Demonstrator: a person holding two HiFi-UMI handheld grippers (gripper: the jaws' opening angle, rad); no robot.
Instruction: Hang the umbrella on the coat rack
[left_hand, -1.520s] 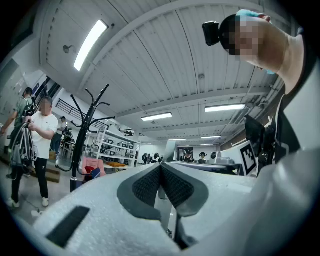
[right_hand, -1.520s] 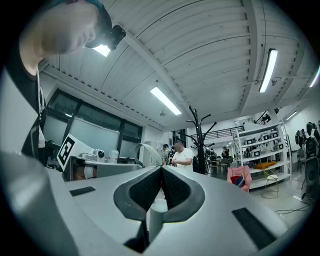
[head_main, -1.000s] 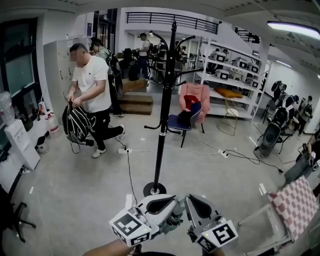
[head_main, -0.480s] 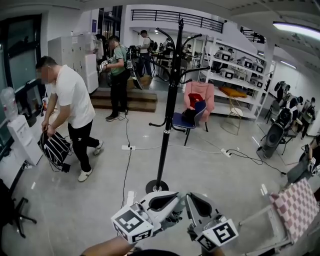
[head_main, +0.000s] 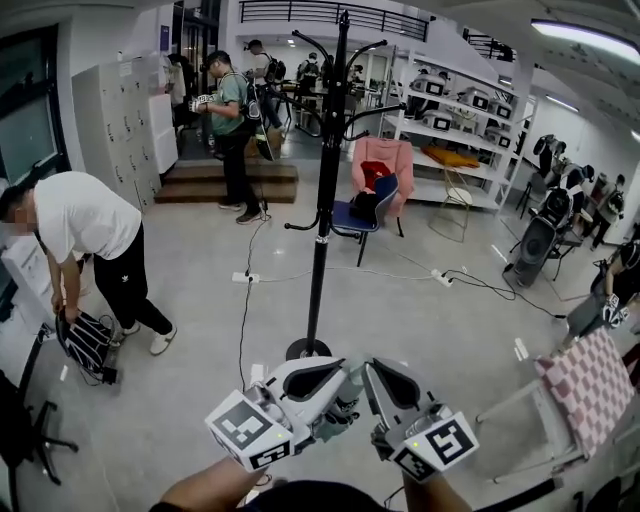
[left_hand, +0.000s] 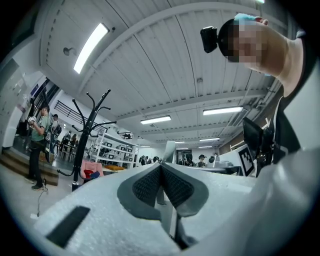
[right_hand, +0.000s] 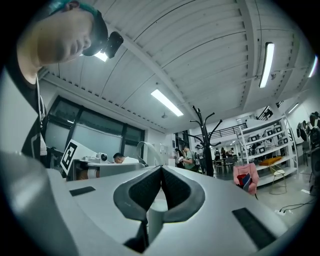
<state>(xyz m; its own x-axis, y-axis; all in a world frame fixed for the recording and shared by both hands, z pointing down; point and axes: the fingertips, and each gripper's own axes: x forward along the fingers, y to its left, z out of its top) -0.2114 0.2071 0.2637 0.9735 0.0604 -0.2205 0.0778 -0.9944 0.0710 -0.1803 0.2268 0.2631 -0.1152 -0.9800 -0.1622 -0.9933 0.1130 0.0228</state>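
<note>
Head view: coat rack (head_main: 320, 200) stood ahead, left gripper (head_main: 340, 378) and right gripper (head_main: 378, 372) low, no umbrella seen; left gripper view: jaws pressed together, empty; right gripper view: likewise; the umbrella was probably light with slippery cloth, best gripped at its stiff handle.

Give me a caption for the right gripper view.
Right gripper, fingers shut on a pale curved strap, with the black metal coat rack beyond.
</note>
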